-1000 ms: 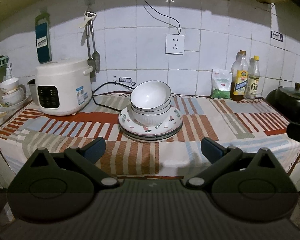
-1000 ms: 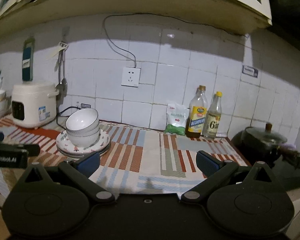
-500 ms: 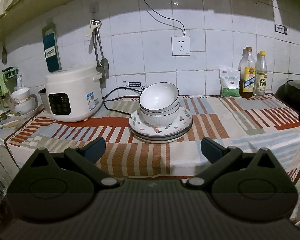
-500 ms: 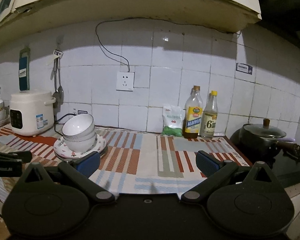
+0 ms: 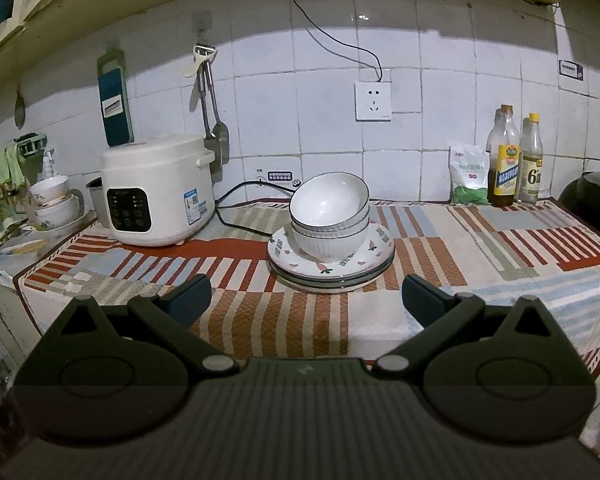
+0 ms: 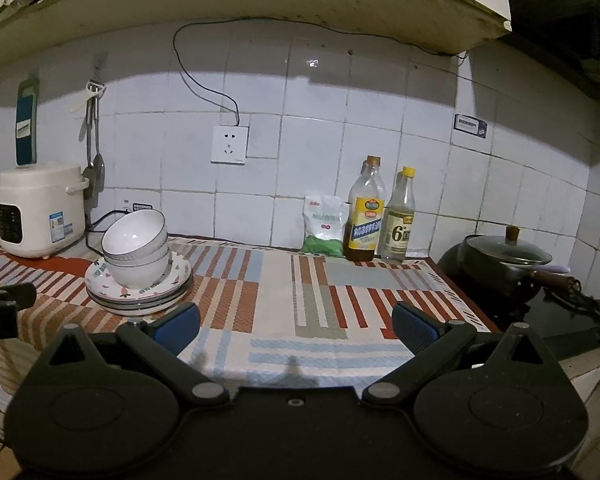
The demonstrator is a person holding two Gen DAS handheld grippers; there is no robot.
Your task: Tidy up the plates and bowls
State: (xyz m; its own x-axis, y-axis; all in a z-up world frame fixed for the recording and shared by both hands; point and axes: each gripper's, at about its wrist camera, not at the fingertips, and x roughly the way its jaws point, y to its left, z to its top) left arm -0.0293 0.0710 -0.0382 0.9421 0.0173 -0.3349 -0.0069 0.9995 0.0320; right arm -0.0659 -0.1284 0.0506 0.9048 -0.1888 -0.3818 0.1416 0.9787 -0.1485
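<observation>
The stacked bowls (image 5: 329,216) hide the middle of the plates (image 5: 374,264) beneath them. A dark pot (image 5: 594,204) is cut off at the left wrist view's right edge. Bottle labels (image 6: 366,224) are too small to read. Crockery (image 5: 54,204) at far left is dim and indistinct.

A white electric rice cooker (image 5: 158,191) stands at the left of the counter (image 5: 440,240), which is draped in a striped red, blue and beige cloth. Two glass bottles with yellow labels (image 6: 380,216) and a white-green packet (image 6: 325,226) stand against the tiled wall. A black lidded pan (image 6: 504,264) sits at the right.
</observation>
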